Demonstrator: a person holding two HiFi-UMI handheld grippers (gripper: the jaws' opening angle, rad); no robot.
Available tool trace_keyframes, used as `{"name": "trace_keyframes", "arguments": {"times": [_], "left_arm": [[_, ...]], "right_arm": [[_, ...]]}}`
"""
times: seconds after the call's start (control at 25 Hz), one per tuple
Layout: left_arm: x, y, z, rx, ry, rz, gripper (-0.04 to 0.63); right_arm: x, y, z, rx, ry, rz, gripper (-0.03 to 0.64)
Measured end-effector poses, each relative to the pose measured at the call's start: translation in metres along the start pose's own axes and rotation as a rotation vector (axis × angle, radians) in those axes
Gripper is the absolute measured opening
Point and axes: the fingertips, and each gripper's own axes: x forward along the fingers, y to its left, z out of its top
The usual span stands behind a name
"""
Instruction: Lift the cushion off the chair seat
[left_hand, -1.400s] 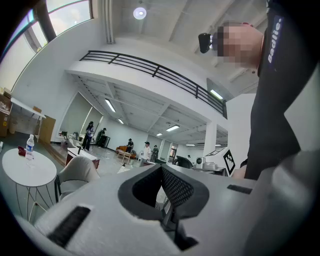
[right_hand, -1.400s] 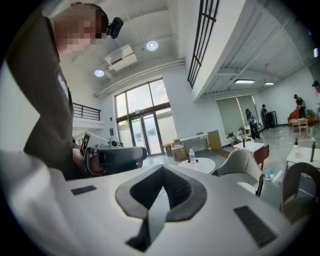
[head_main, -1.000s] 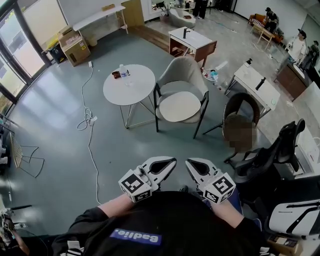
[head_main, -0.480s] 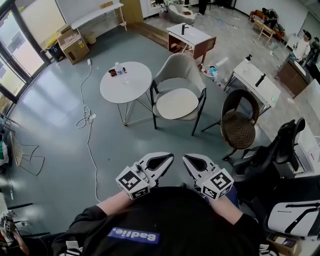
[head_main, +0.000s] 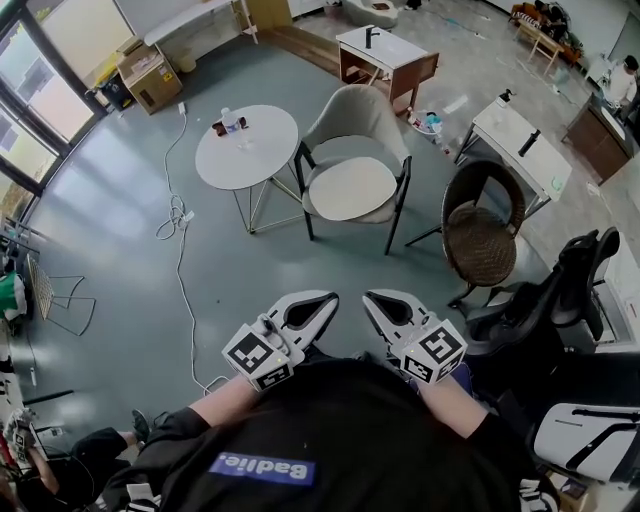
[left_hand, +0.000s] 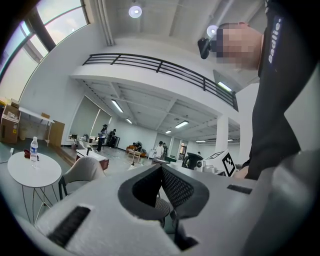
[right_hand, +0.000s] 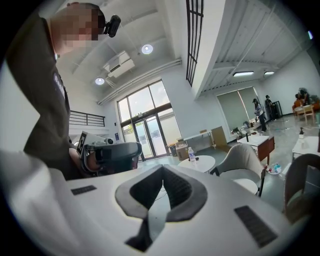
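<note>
Left gripper (head_main: 328, 299) and right gripper (head_main: 372, 298): jaws closed, empty. Round cushion (head_main: 350, 188) lies on armchair (head_main: 352, 118) seat, well apart.

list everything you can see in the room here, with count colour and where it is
cushion: one, off-white, on the armchair seat
armchair: one, beige, black legs, mid-floor
round table: one, white, left of the armchair
water bottle: one, clear, on the round table
wicker chair: one, brown, right of the armchair
office chair: one, black, far right
cardboard box: one, brown, upper left by the windows
cable: one, white, on the floor left of the table
left gripper: one, white, bottom centre, jaws together, empty
right gripper: one, white, beside it, jaws together, empty
</note>
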Motion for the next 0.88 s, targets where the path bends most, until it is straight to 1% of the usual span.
{"name": "trace_keyframes", "arguments": {"times": [0.2,0.36,0.48,0.64,0.88], "left_arm": [[0.015,0.016,0.001,-0.004,-0.006,-0.004,0.012],[0.028,0.044,0.001,-0.012,-0.012,-0.025,0.012],[0.038,0.071,0.007,-0.020,-0.018,-0.045,0.012],[0.048,0.121,0.021,-0.010,-0.021,-0.068,0.012],[0.064,0.188,0.032,-0.011,0.003,-0.127,0.012]], "right_arm": [[0.008,-0.019,0.001,0.006,0.008,-0.013,0.028],[0.025,-0.039,0.007,-0.002,0.019,-0.037,0.028],[0.045,-0.055,0.013,0.003,0.029,-0.064,0.028],[0.087,-0.076,0.025,0.006,0.032,-0.089,0.028],[0.146,-0.108,0.042,0.028,0.017,-0.142,0.028]]}}
